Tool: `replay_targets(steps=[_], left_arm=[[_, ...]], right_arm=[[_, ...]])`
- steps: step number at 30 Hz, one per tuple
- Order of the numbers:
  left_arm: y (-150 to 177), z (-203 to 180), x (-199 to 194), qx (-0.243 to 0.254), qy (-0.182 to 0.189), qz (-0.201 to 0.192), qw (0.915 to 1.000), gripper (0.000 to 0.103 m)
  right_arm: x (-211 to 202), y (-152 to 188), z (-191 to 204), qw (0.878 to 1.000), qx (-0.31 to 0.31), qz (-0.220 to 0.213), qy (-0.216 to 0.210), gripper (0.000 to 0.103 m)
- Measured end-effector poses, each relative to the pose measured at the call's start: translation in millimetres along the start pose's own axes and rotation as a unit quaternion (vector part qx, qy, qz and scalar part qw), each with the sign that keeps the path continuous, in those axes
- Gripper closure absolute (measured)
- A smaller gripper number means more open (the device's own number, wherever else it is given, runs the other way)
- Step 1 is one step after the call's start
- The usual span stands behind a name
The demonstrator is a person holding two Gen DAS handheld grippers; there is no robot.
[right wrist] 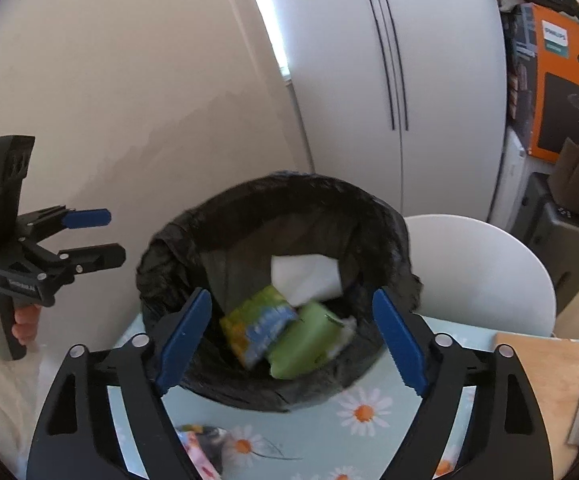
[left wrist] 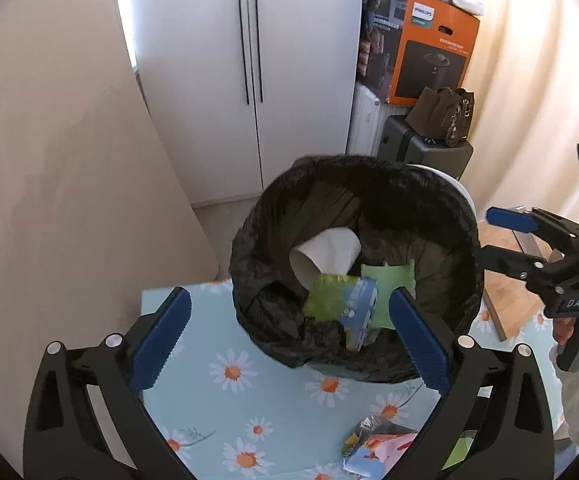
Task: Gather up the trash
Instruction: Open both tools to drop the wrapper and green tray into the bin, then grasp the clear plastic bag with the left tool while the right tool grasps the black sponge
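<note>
We see left gripper (left wrist: 289, 336) and right gripper (right wrist: 291, 346) both spread wide, holding nothing; wrappers (right wrist: 285, 330) lie in the bin (right wrist: 177, 240) just beyond our fingertips.

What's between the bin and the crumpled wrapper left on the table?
Only bare daisy-print tablecloth between the lined bin and the crumpled wrapper, seen in the left wrist view.

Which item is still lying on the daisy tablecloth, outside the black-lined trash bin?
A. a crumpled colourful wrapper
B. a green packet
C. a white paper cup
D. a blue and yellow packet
A: the crumpled colourful wrapper lies on the daisy tablecloth, in front of the trash bin; the other three are inside it.
</note>
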State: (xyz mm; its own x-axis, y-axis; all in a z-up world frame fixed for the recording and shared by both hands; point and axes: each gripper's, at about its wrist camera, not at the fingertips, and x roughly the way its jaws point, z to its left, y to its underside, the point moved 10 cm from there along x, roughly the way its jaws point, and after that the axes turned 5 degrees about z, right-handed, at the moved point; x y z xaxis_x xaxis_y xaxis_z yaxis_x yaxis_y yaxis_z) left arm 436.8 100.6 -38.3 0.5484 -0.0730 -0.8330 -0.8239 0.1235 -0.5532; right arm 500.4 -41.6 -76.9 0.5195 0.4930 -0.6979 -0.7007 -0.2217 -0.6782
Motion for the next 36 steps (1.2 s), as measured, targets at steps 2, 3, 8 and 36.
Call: replay_targets(steps=[2, 3, 8, 36], left_arm=[[6.9, 0.0, 2.5, -0.006, -0.002, 0.008, 1.0000, 0.006], [11.3, -0.7, 2.2, -0.007, -0.002, 0.011, 0.9999, 0.006], [29.8, -5.0, -6.5, -0.010, -0.004, 0.021, 0.9997, 0.006], [164.7, -50.4, -29.8, -0.024, 0.014, 0.072, 0.9970, 0.006]], right_arm=[[-6.1, 4.3, -1.2, 1.000, -0.001, 0.002, 0.008, 0.018], [-6.2, 3.8, -1.7, 1.000, -0.002, 0.004, 0.011, 0.018], [-19.9, 11.3, -7.7, 0.999, -0.006, 0.002, 0.037, 0.017], [-40.7, 117.9, 25.1, 0.994, -0.030, 0.089, 0.057, 0.015]])
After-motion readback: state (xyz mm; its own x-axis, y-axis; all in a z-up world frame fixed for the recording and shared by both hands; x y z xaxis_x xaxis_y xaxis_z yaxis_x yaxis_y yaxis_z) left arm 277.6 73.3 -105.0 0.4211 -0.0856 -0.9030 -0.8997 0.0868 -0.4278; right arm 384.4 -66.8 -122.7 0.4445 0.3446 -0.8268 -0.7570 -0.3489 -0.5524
